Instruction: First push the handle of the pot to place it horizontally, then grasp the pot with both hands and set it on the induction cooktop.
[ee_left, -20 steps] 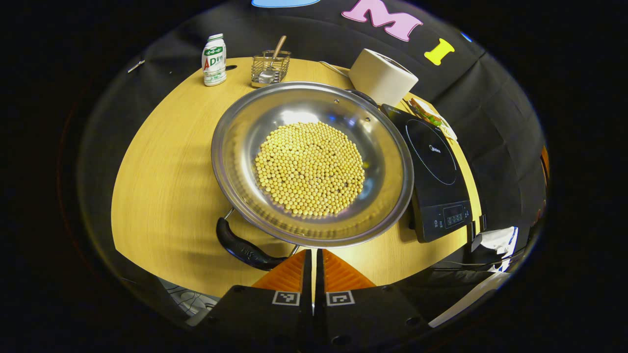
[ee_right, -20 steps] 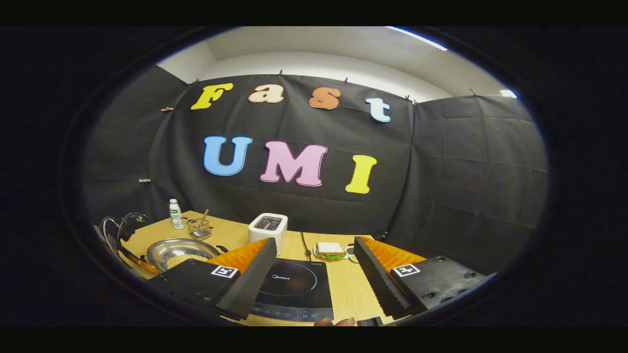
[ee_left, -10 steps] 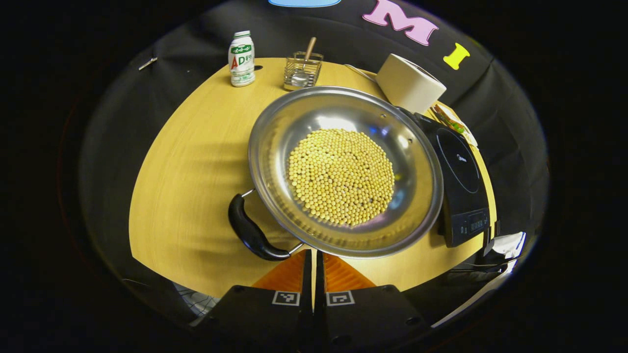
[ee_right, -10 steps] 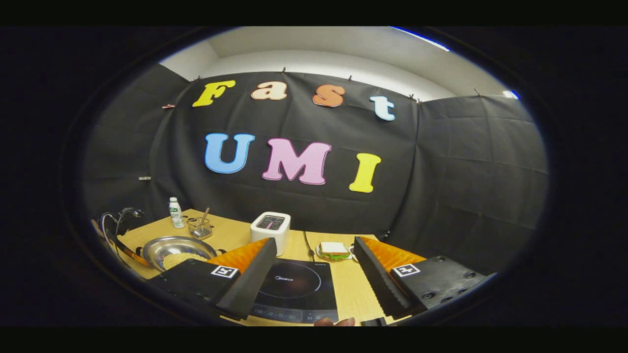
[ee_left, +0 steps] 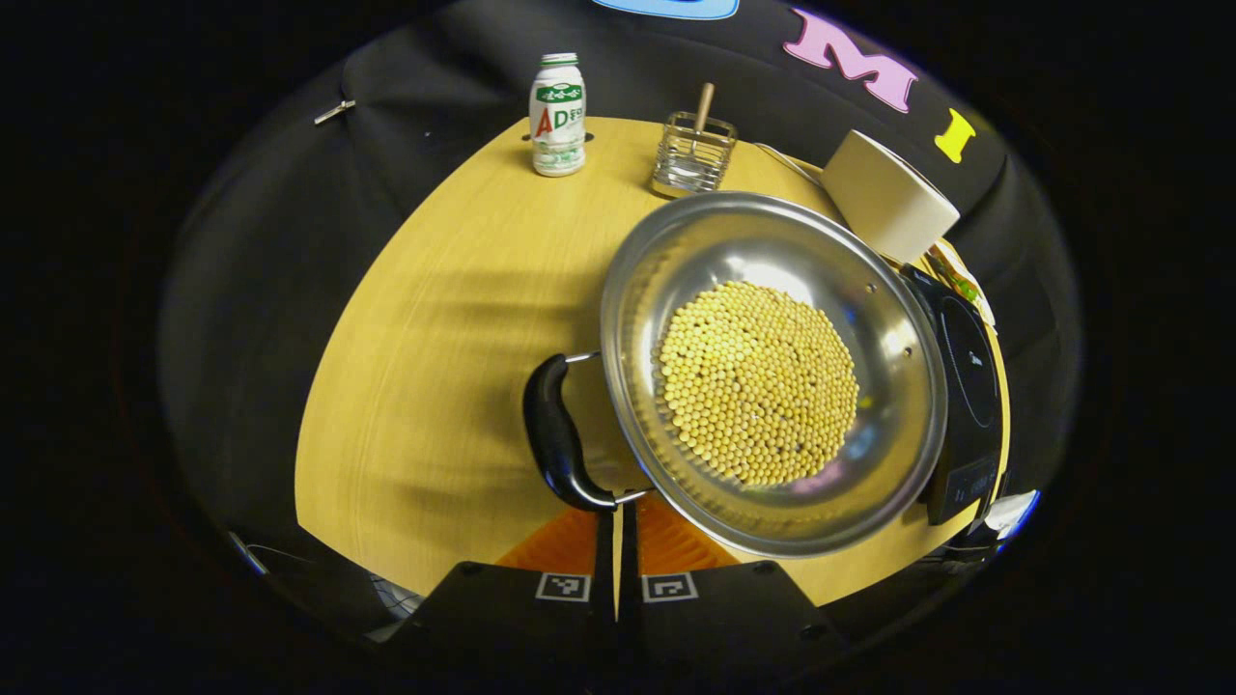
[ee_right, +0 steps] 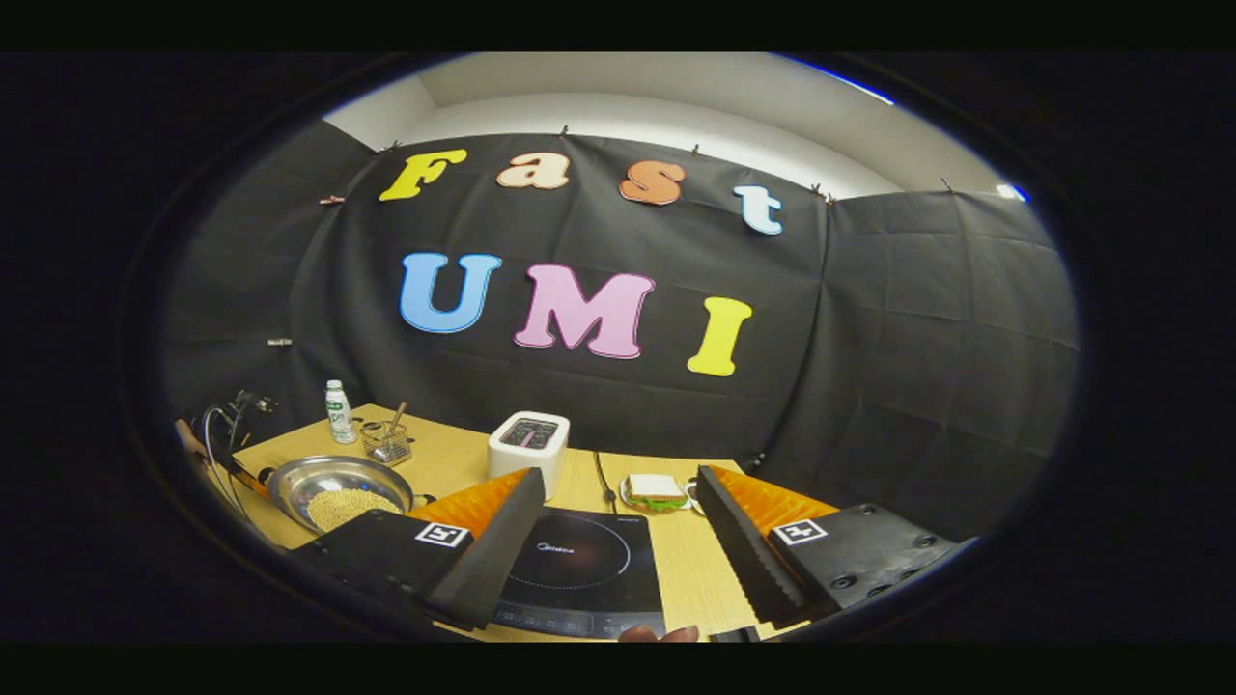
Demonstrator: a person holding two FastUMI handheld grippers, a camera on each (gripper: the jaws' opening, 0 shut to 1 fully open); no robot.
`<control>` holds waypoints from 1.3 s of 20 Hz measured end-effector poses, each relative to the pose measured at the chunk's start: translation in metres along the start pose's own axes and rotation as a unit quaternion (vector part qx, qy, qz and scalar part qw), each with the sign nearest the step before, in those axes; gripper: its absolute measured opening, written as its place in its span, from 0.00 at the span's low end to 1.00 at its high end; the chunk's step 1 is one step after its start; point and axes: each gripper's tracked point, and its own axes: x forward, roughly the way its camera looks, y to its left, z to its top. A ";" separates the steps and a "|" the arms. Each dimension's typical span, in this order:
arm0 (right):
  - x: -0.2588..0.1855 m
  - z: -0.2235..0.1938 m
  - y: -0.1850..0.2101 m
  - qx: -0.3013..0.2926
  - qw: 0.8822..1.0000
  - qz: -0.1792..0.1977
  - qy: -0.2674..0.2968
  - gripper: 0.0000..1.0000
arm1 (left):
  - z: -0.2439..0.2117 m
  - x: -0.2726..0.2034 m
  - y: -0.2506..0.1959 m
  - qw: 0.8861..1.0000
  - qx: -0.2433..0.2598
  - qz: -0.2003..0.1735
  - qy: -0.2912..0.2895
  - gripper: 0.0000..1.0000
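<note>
We are nudging the pot (ee_left: 772, 372) handle (ee_left: 558, 434) with our left gripper (ee_left: 618, 541), jaws narrow; right gripper (ee_right: 613, 541) is waiting, jaws wide.

— Where did the pot (ee_left: 772, 372) sit?
— On the table (ee_left: 454, 319), beans (ee_left: 758, 381) inside it, its handle (ee_left: 558, 436) on the left side, just beyond the left gripper (ee_left: 616, 521).
— And the induction cooktop (ee_right: 577, 565)?
— Right of the pot, touching or nearly so. In the right gripper view it lay between the spread fingers of the right gripper (ee_right: 618, 545).
— What stood farther back?
— A toaster (ee_right: 528, 446) behind the cooktop, a sandwich (ee_right: 655, 490) to its right, and a bottle (ee_left: 558, 116) with a wire basket (ee_left: 691, 154) at the far left.
</note>
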 end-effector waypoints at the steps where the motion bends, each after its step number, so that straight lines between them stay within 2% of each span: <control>1: 0.001 0.000 -0.001 -0.002 1.000 -0.002 0.001 0.98 | 0.006 0.002 0.005 1.000 0.000 0.007 -0.003 0.05; 13: 0.007 -0.013 -0.001 -0.016 1.000 -0.007 0.023 0.98 | 0.081 0.033 0.044 0.996 0.035 0.071 -0.046 0.05; 20: 0.009 -0.023 0.003 -0.016 0.999 -0.003 0.042 0.98 | 0.098 0.040 0.048 0.994 0.043 0.074 -0.069 0.05; 26: 0.011 -0.025 0.013 -0.016 0.999 0.009 0.044 0.98 | 0.095 0.022 0.060 0.988 -0.009 0.084 -0.129 0.05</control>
